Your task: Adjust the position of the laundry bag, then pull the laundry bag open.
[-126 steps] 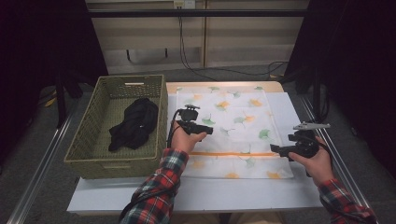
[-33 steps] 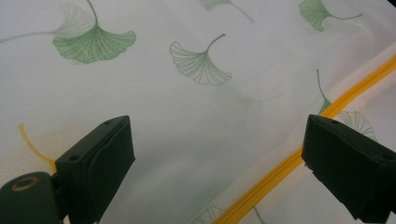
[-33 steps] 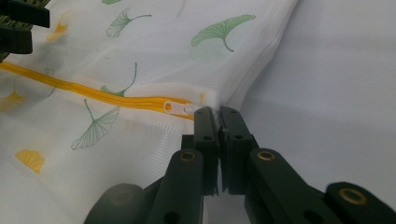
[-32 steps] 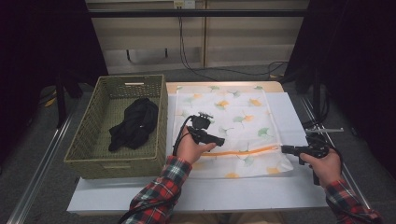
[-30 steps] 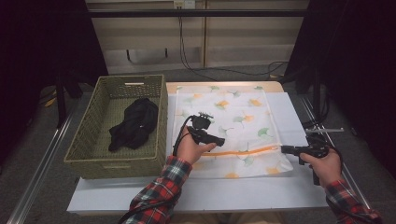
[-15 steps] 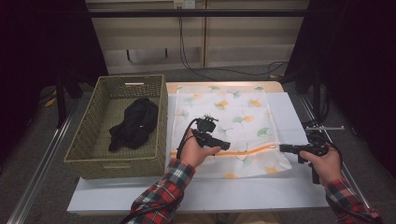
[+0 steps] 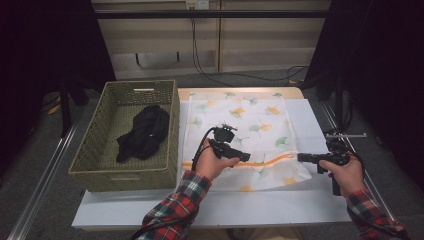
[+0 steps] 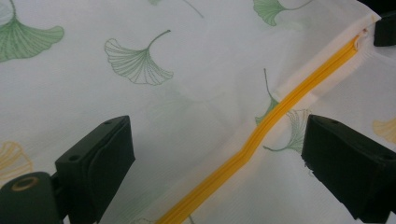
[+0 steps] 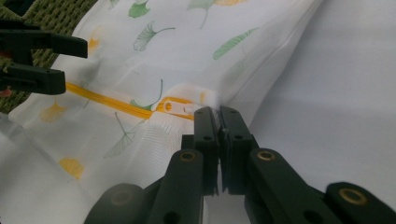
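Across the middle of the high view lies the laundry bag [image 7: 240, 137], a white mesh pouch printed with green and orange ginkgo leaves, flat on the white table [image 7: 280, 205] just right of the wicker basket [image 7: 95, 165]. Its orange zipper [image 7: 265, 161] runs left to right near the bag's lower edge; in the left gripper view the zipper [image 8: 261, 135] climbs from the bottom centre to the upper right, its two sides meeting all along the stretch that shows, so it reads as closed there. The white pull tab [image 9: 180, 106] sits at the zipper's right end, at the centre of the right gripper view.

The right gripper [image 9: 217, 114] has its jaws pressed together on the bag's fabric edge just beside the pull tab; whether the tab itself is caught I cannot tell. The left gripper [image 8: 215, 149] hangs with its jaws spread wide on either side of the zipper line, gripping nothing.

Judged from this, the work is at its start: one end of the bag is pinned, the zipper is not yet opened, and the black garment [image 7: 142, 131] lies crumpled in the basket at centre left, untouched. Opening the bag and loading the garment appear to be left.
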### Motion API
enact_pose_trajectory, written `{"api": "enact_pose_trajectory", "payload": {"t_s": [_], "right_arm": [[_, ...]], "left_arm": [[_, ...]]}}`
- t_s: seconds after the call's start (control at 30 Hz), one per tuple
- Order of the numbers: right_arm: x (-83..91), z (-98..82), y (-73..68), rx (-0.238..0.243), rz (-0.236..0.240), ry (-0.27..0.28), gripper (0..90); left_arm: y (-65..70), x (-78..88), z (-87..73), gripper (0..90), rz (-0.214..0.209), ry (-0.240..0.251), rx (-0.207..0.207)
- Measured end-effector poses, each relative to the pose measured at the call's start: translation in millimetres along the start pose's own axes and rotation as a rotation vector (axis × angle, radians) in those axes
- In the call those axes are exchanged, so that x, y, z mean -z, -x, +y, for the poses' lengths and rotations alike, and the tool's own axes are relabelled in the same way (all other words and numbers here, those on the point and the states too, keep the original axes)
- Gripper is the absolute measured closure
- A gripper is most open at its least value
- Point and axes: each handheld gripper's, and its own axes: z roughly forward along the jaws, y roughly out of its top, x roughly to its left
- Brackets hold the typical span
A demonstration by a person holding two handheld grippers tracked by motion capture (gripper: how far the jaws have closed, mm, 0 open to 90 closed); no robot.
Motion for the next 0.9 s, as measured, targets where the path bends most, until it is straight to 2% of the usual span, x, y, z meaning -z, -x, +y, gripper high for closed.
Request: {"api": "enact_pose_trajectory", "payload": {"t_s": [0.03,0.13,0.27,0.4,0.47,0.57,0.63,0.67,0.7,0.9], "right_arm": [[-0.8,0.6,-0.8,0.002,0.004,-0.001,86.9],[-3.0,1.2,-0.6,0.003,0.008,-0.008,86.9],[-1.5,1.5,0.1,0.012,0.009,-0.007,86.9],[-1.0,0.5,0.2,0.014,0.011,-0.007,86.9],[0.2,0.8,-0.1,0.006,0.009,-0.004,86.9],[0.7,0.5,-0.4,0.014,0.009,-0.005,86.9],[0.8,0.1,-0.3,0.013,0.009,-0.007,86.9],[1.0,0.0,0.2,0.012,0.009,-0.007,86.8],[1.4,-0.1,0.2,0.012,0.008,-0.006,86.9],[4.5,-2.9,0.5,0.013,0.010,-0.008,86.9]], "left_arm": [[-0.1,-0.2,0.2,8.8,0.003,-0.011,-0.009],[2.7,-3.0,1.7,8.8,-0.014,0.009,0.023],[9.7,-5.7,6.1,8.8,-0.021,0.006,0.003],[18.0,-8.6,11.4,8.9,-0.042,0.024,0.014],[20.3,-10.0,14.9,9.0,-0.051,0.003,-0.010],[25.5,-12.2,19.2,9.0,-0.056,0.020,-0.005],[27.3,-13.0,20.5,9.0,-0.058,0.012,-0.016],[30.5,-14.7,20.5,9.0,-0.065,0.029,0.015],[29.6,-13.9,21.1,9.0,-0.060,0.008,-0.019],[37.6,-15.4,23.4,9.1,-0.067,0.005,-0.023]]}}
